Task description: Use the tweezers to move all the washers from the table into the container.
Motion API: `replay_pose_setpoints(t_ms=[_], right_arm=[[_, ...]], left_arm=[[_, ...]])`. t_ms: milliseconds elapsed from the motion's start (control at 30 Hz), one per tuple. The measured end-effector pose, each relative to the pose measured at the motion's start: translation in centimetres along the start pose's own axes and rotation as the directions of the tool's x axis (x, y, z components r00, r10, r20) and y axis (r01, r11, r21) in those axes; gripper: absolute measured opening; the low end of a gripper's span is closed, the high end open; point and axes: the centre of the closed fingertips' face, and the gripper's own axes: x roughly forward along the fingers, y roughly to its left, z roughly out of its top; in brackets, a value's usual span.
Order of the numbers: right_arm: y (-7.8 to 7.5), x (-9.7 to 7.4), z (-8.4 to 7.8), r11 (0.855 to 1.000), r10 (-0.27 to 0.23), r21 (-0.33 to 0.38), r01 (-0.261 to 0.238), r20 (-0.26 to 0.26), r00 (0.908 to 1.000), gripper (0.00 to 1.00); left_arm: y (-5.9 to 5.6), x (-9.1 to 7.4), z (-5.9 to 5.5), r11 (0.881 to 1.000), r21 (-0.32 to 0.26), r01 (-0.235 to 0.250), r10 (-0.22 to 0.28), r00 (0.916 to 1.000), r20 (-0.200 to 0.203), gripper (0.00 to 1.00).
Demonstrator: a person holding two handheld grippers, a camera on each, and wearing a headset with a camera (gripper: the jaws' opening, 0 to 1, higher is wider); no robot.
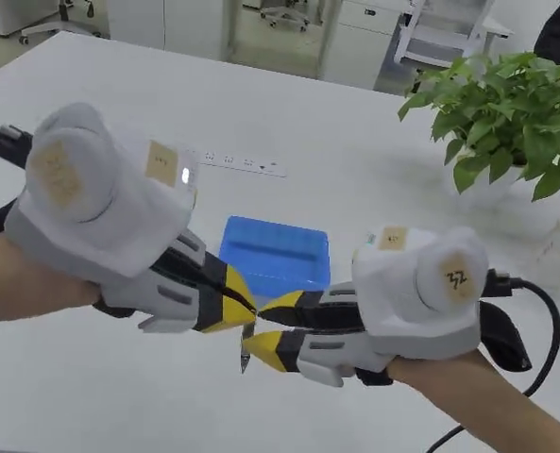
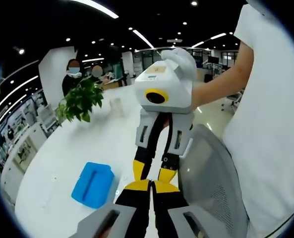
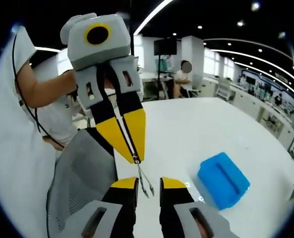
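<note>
Pinching the tweezers (image 3: 146, 186) tight by the top with the left gripper (image 3: 136, 159), dangling them right by the tips of the slightly parted right gripper (image 2: 153, 171), blue container (image 3: 222, 179) parked on the table (image 3: 196, 129) just beyond.

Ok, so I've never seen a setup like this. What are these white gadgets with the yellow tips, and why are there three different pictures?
There's no robot here: a person holds a two-jaw gripper in each hand. The head view comes from a headset camera looking down at the white table. The two round pictures come from a camera riding on each gripper, so each one looks at the other gripper. The left gripper is shut on thin metal tweezers, which hang from its yellow tips. The right gripper is open, its tips close to the tweezers. On the table sit a blue container, a power strip and a potted plant.
</note>
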Motion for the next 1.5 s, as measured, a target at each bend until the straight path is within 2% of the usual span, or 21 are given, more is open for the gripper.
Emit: replay_pose_setpoints(t_ms=[200,333,567,700,767,833,967,1033,1067,1100,1133,1167,1200,1233,1267,1300,1333,1367,1400,1467,1500], right_arm=[[0.8,0.4,0.2,0.999,0.036,-0.035,-0.036,-0.010,0.9993,0.09],[0.9,0.6,0.8,0.999,0.051,0.002,-0.051,0.014,0.9986,0.06],[1.5,0.7,1.2,0.996,0.081,-0.031,-0.080,0.024,0.9964,0.05],[0.9,1.3,0.8,0.998,0.041,-0.045,-0.040,0.034,0.9986,0.03],[0.4,1.4,0.6,1.000,0.025,-0.005,-0.025,0.043,0.9988,0.03],[-0.1,1.5,0.8,1.000,0.007,0.008,-0.008,0.071,0.9975,0.02],[-1.6,1.7,0.8,0.999,-0.039,0.017,0.037,0.089,0.9953,0.02],[-2.5,1.9,1.0,0.997,-0.053,0.055,0.047,0.117,0.9917,0.02],[-2.8,2.0,1.0,0.996,-0.054,0.073,0.045,0.125,0.9906,0.02],[-3.4,2.1,0.9,0.996,-0.059,0.079,0.049,0.126,0.9902,0.02],[-3.7,2.2,0.8,0.996,-0.063,0.077,0.054,0.127,0.9898,0.02],[-4.2,2.4,0.7,0.995,-0.073,0.077,0.063,0.136,0.9881,0.02],[-4.6,2.5,0.7,0.994,-0.084,0.083,0.073,0.140,0.9865,0.02],[-5.3,2.7,0.8,0.992,-0.097,0.097,0.083,0.153,0.9834,0.02],[-5.7,2.9,0.8,0.990,-0.103,0.112,0.086,0.161,0.9816,0.02],[-6.1,3.0,0.7,0.988,-0.108,0.126,0.087,0.163,0.9807,0.02],[-6.7,3.3,0.7,0.986,-0.119,0.138,0.096,0.169,0.9785,0.02],[-7.0,3.4,0.7,0.985,-0.125,0.136,0.102,0.172,0.9772,0.02],[-7.4,3.6,0.7,0.985,-0.134,0.135,0.111,0.175,0.9754,0.02],[-8.2,4.1,0.5,0.983,-0.143,0.135,0.121,0.172,0.9746,0.02],[-8.8,4.4,0.4,0.982,-0.148,0.142,0.124,0.169,0.9745,0.02]], left_arm=[[-0.1,-0.9,1.0,0.999,0.014,0.034,-0.034,0.9992,0.021,0.00],[-0.4,-1.3,1.6,0.998,0.021,0.051,-0.051,0.9983,0.028,0.00],[-0.8,-1.4,1.7,0.998,0.031,0.051,-0.051,0.9984,0.024,0.00],[0.5,-1.0,1.2,0.998,-0.017,-0.061,0.062,0.9962,0.061,0.00],[1.2,-0.8,0.9,0.989,-0.055,-0.134,0.138,0.9857,0.096,0.00],[1.5,-0.8,0.7,0.982,-0.094,-0.161,0.172,0.9774,0.123,0.02],[2.7,-1.2,-0.7,0.925,-0.286,-0.249,0.299,0.9434,0.144,0.23],[3.5,-2.0,-0.9,0.879,-0.362,-0.309,0.391,0.9026,0.179,0.27],[3.9,-2.5,-1.3,0.844,-0.414,-0.340,0.444,0.8765,0.186,0.31],[4.0,-2.7,-1.5,0.834,-0.430,-0.347,0.458,0.8684,0.189,0.36],[4.2,-3.2,-2.1,0.796,-0.473,-0.378,0.507,0.8434,0.178,0.39],[4.4,-3.7,-2.7,0.767,-0.495,-0.408,0.545,0.8210,0.169,0.43],[4.7,-4.3,-3.6,0.730,-0.518,-0.446,0.594,0.7894,0.156,0.48],[4.7,-4.6,-4.4,0.704,-0.536,-0.466,0.618,0.7743,0.137,0.51],[4.8,-5.0,-5.8,0.654,-0.563,-0.506,0.658,0.7473,0.093,0.53],[4.8,-5.4,-6.6,0.624,-0.577,-0.528,0.682,0.7280,0.072,0.56],[4.8,-5.8,-7.8,0.583,-0.595,-0.553,0.710,0.7030,0.042,0.58],[4.7,-6.0,-8.5,0.558,-0.604,-0.569,0.724,0.6900,0.019,0.61],[4.6,-6.4,-9.6,0.524,-0.606,-0.598,0.740,0.6720,-0.023,0.64],[4.5,-6.9,-11.3,0.481,-0.589,-0.649,0.764,0.6397,-0.081,0.64],[4.4,-7.0,-11.8,0.468,-0.589,-0.658,0.770,0.6313,-0.093,0.63]])
